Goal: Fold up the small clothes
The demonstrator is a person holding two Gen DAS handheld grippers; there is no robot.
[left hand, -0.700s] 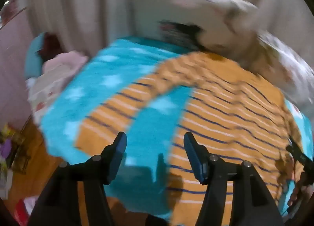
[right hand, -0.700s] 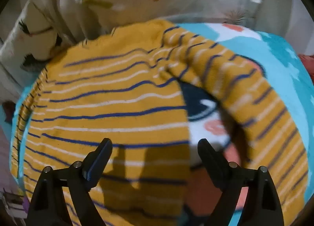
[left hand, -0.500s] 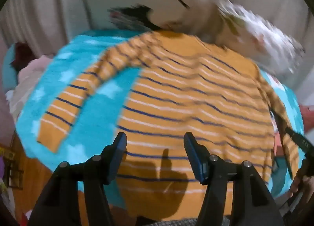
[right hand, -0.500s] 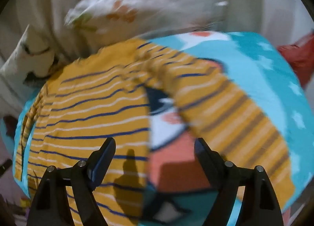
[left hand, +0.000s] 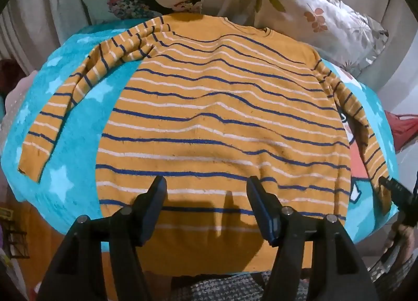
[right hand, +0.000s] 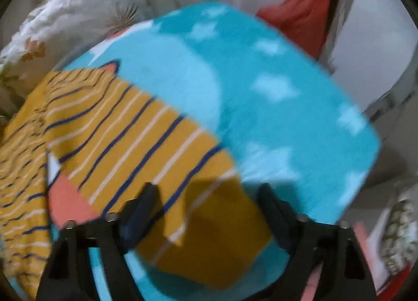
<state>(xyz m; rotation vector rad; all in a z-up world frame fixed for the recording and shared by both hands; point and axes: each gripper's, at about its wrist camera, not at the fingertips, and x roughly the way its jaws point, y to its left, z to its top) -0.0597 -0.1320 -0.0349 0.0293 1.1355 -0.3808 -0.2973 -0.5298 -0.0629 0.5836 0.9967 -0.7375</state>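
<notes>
An orange sweater [left hand: 216,118] with blue and white stripes lies flat on a turquoise star blanket [left hand: 73,170], both sleeves spread out. My left gripper [left hand: 206,204] is open and empty above the sweater's hem, near its middle. My right gripper [right hand: 209,209] is open and empty above the cuff end of the right sleeve [right hand: 146,149]; this view is blurred. The right gripper also shows at the right edge of the left wrist view [left hand: 399,191], by the sleeve cuff.
Floral pillows [left hand: 321,13] lie behind the sweater against a pale wall. A red cloth [right hand: 300,18] hangs by a pole at the back right. The blanket's edge [right hand: 365,170] drops off at the right. A wooden floor [left hand: 36,227] shows at the lower left.
The left gripper swung right from the left sleeve to the hem's middle. The right gripper swung right from the sweater's body to the right sleeve cuff. Both stayed open.
</notes>
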